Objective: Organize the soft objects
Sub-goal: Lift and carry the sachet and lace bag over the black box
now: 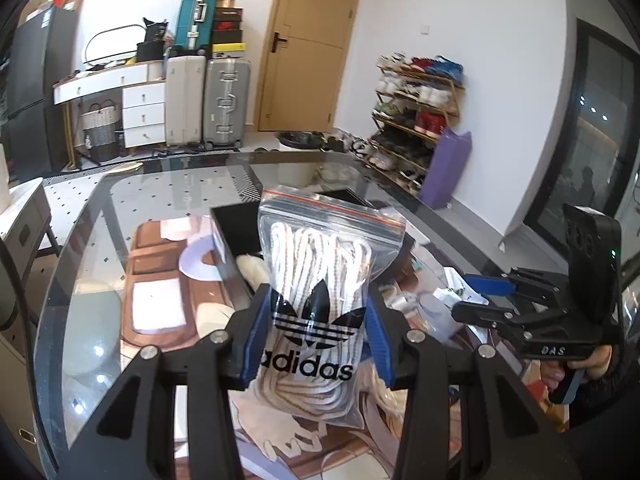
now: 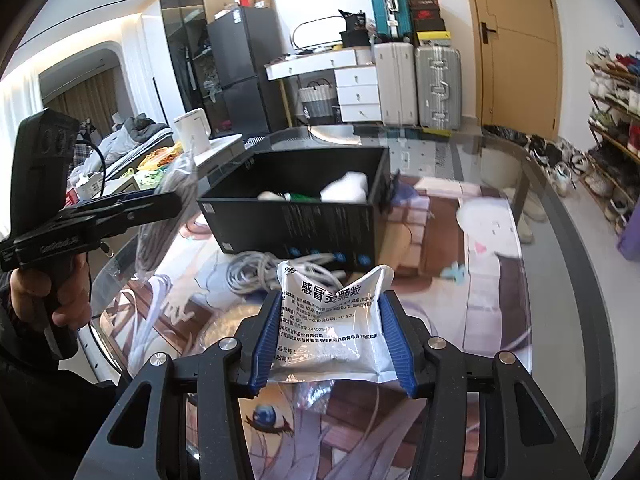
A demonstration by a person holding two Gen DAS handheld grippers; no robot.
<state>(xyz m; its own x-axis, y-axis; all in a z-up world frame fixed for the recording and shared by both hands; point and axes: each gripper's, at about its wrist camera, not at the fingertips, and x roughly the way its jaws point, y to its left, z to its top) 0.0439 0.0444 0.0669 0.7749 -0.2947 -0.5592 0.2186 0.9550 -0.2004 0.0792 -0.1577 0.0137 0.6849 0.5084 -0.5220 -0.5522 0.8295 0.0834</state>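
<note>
My left gripper [image 1: 318, 320] is shut on a clear zip bag of white shoelaces [image 1: 320, 276] with a black adidas logo, held upright above the mat. Behind it lies the open black box [image 1: 236, 228]. My right gripper [image 2: 330, 340] is shut on a white medicine sachet [image 2: 332, 320] with printed Chinese text, pinched so it bulges upward. The black box [image 2: 304, 216] stands beyond it and holds white soft items and something green. In the right wrist view the left gripper [image 2: 120, 208] shows at the left with the lace bag [image 2: 168, 216] hanging from it.
A coil of grey-white cable [image 2: 256, 272] lies between the sachet and the box. A printed mat [image 2: 480, 280] covers the glass table [image 1: 100, 240]. Small white packets [image 1: 448, 292] lie at the right. Suitcases, a shoe rack and a door stand behind.
</note>
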